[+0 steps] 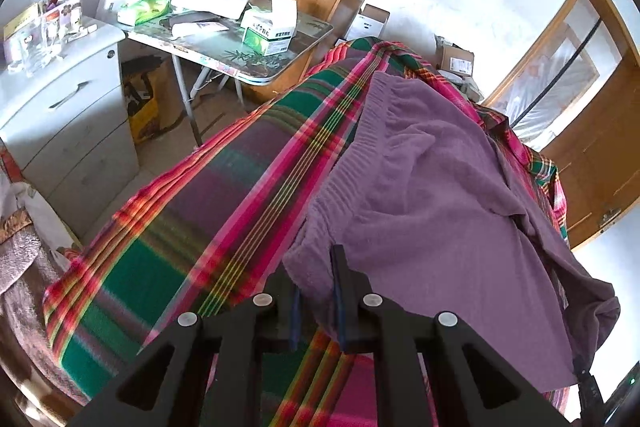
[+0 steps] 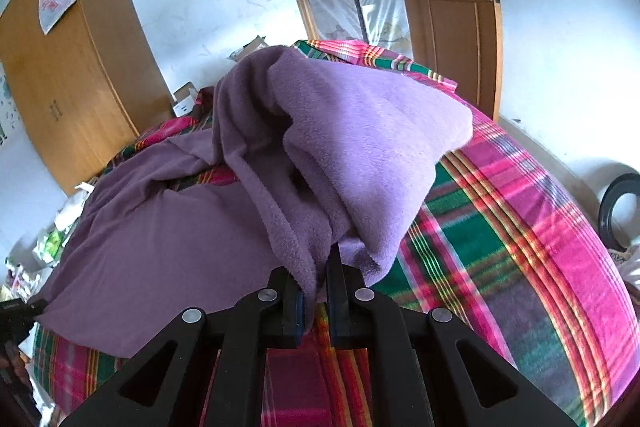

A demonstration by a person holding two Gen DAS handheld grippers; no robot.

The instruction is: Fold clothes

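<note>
Gripping the purple garment (image 1: pixel 440 187) above the plaid bedspread (image 1: pixel 200 227), both grippers' fingers (image 2: pixel 335 291) clamp its edges.

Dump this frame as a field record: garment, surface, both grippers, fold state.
garment: purple fleece garment with ribbed hem, partly lifted
surface: pink-and-green plaid bedsheet
left hand-held gripper: shut on a garment edge near the ribbed hem
right hand-held gripper: shut on a bunched garment edge, cloth draped over itself
fold state: mid-fold, not flat
background: folding table with green-and-white boxes, wooden wardrobe
</note>
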